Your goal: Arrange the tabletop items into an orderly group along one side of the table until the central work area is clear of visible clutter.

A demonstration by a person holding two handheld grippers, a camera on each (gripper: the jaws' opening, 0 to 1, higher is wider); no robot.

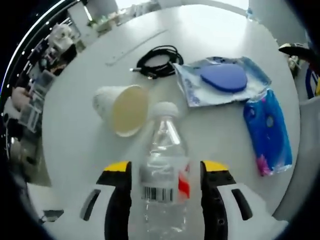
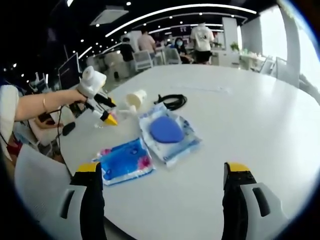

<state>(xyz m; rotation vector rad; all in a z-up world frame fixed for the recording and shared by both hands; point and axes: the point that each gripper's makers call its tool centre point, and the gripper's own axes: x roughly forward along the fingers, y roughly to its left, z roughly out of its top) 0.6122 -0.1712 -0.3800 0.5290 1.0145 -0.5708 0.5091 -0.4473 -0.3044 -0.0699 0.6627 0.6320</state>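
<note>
A clear plastic bottle (image 1: 164, 175) with a white cap stands between the jaws of my left gripper (image 1: 166, 166), which is open, with a small gap on each side. Just beyond it a paper cup (image 1: 122, 107) lies on its side. Further off are a coiled black cable (image 1: 159, 61), a blue-and-white packet (image 1: 200, 87) with a blue oval pad (image 1: 225, 77) on it, and a blue tissue pack (image 1: 268, 131). My right gripper (image 2: 162, 168) is open over bare table, short of the tissue pack (image 2: 125, 161) and the pad (image 2: 166, 129). A hand holds the left gripper (image 2: 106, 111) by the cup (image 2: 135, 98) and cable (image 2: 172, 101).
The white round table (image 2: 240, 115) stretches bare to the right and far side. A grey chair back (image 2: 35, 185) stands at the near left edge. People and chairs (image 2: 145, 55) are far behind the table. Shelves with small items (image 1: 40, 80) lie beyond the table's edge.
</note>
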